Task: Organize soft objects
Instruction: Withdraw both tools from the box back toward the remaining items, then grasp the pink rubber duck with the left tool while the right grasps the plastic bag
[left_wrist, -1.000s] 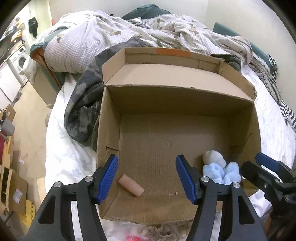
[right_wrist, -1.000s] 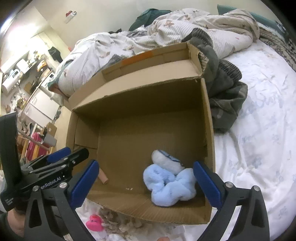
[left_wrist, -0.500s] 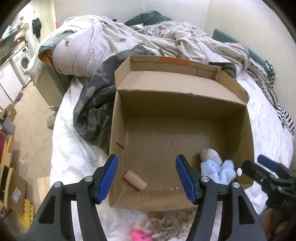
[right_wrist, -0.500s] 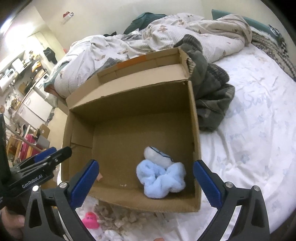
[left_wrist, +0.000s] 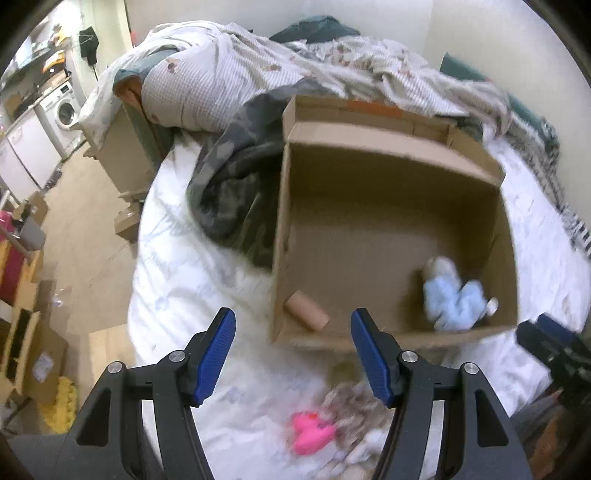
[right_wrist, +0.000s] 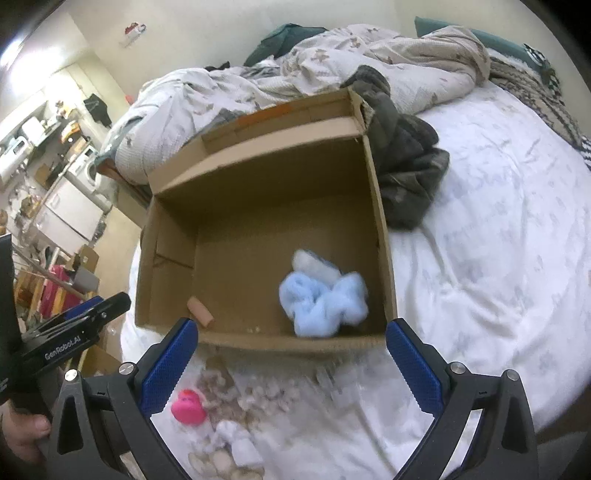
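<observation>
Both grippers hang above the bed with nothing between the fingers. The left gripper (left_wrist: 293, 350) has its jaws spread wide, and the right gripper (right_wrist: 291, 365) is spread even wider. The cardboard box (right_wrist: 384, 258) lies open on the white bed sheet (right_wrist: 480, 277). Inside it are 2 things: a light blue plush bundle (right_wrist: 325, 301) near the right wall, and a small tan roll (right_wrist: 200, 313) in the near left corner.

The things not yet sorted lie on the sheet in front of the box – a pink toy duck (right_wrist: 188, 406) and, just beside it, a pile of beige and white soft pieces (right_wrist: 236, 439), which is too blurred to name.

I judge these pieces to be light and easy to squash, so they will yield in the grip. The duck looks smooth and may slip – better to close on the middle of its body. A cloth piece is best taken at its thickest fold.
</observation>
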